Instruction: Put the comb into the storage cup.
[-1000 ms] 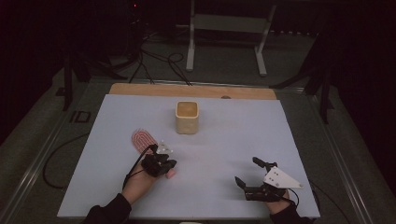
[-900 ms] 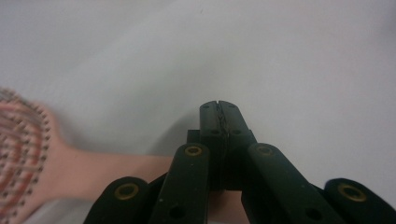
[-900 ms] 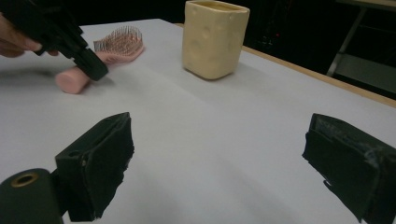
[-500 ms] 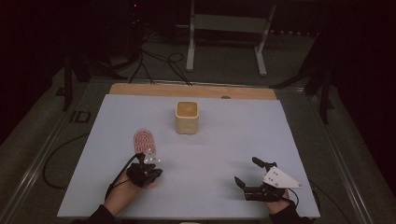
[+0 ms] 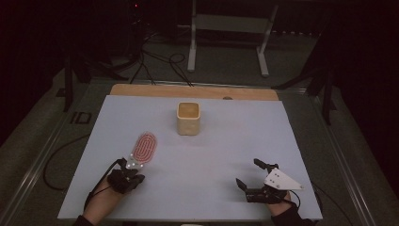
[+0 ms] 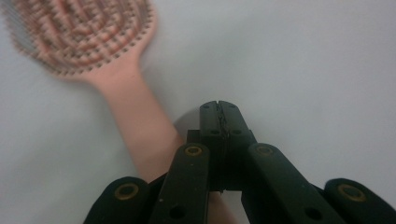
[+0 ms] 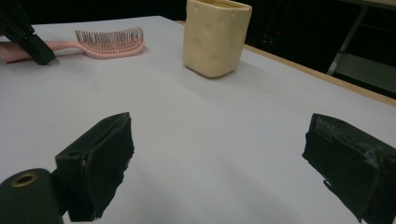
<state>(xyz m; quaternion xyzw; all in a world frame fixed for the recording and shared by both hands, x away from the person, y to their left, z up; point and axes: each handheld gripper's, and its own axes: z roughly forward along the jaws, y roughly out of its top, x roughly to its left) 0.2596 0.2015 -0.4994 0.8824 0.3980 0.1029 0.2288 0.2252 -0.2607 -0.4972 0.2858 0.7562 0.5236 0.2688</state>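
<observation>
Left hand-held gripper [image 5: 126,178] sits at the near-left corner of the table [image 5: 226,155], jaws pressed flat together with nothing between them (the left gripper view makes that plain: the two black tips meet along one seam). The hairbrush [image 5: 142,150] lies flat on the table just ahead of it, bristles up, head pointing away toward the cup [image 5: 189,118], handle end toward the person. In the left gripper view the handle [image 6: 140,126] runs beside and partly under the closed jaws, not inside them. My read: the brush is parked handle-first so it can be picked up from the near side, and the jaws would need to open before any grip.

Right hand-held gripper [image 5: 256,181] rests low at the near-right, jaws spread wide, empty, aimed roughly at the cup [image 7: 215,37]. Looks like a standby pose, well apart from both things.

Materials:
- Brush: pink plastic, oval vented head with concentric rows of short stiff bristles [image 7: 110,36], smooth flat handle that widens slightly toward the end. Light and a bit slippery, I'd guess.
- Cup: pale cream, squarish with rounded corners, shallow round dimples on the walls, open top, upright near the table's middle-far side. Matte, probably plastic or ceramic (can't tell which).
- Table: smooth pale matte sheet, wooden strip [image 5: 193,91] along the far edge.
- Jaw pads on the right gripper: black, rough-edged foam or rubber.
</observation>
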